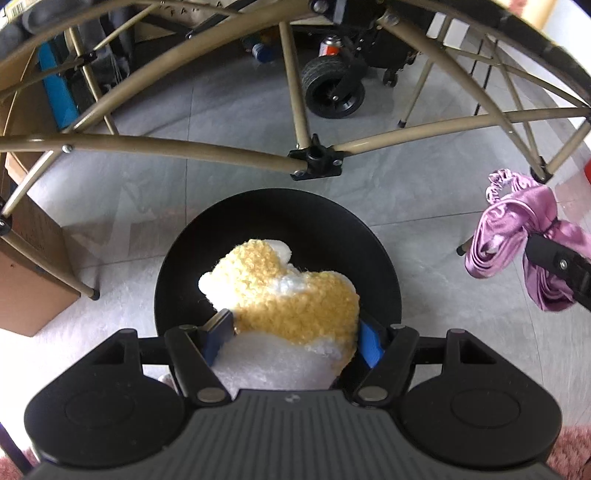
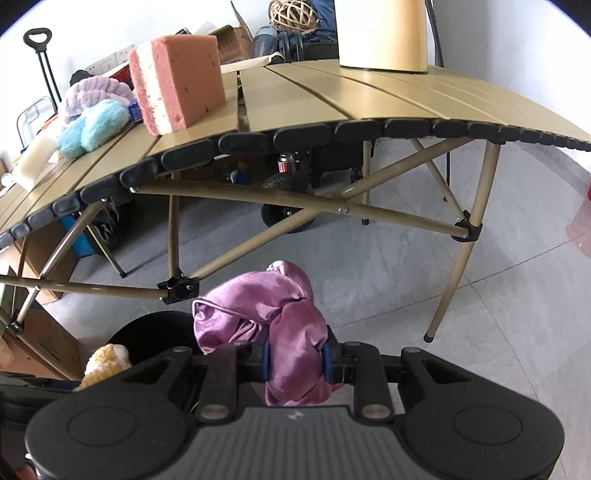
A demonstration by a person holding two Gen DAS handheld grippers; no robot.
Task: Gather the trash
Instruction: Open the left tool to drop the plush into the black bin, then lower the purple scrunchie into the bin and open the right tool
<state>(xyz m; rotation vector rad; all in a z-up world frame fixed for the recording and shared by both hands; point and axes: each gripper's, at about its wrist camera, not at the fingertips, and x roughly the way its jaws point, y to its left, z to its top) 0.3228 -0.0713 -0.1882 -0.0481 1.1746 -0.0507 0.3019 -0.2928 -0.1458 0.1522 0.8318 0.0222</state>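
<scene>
My left gripper [image 1: 291,332] is shut on a fluffy yellow and white plush piece [image 1: 295,295] and holds it right above the open black round bin [image 1: 277,210] on the floor. My right gripper [image 2: 295,360] is shut on a crumpled purple satin cloth [image 2: 280,332], held in the air to the right of the bin [image 2: 155,325]. The purple cloth [image 1: 517,236] and the right gripper's finger also show at the right of the left wrist view. The plush piece [image 2: 105,363] shows at the lower left of the right wrist view.
A tan folding table [image 2: 369,107] stands ahead with crossed legs [image 1: 314,162] over the grey tiled floor. On it lie a pink sponge [image 2: 177,81], blue and lilac fluffy pieces [image 2: 96,122] and a tan canister [image 2: 384,33]. Cardboard boxes [image 1: 26,273] stand left; a wheeled cart [image 1: 332,88] is behind.
</scene>
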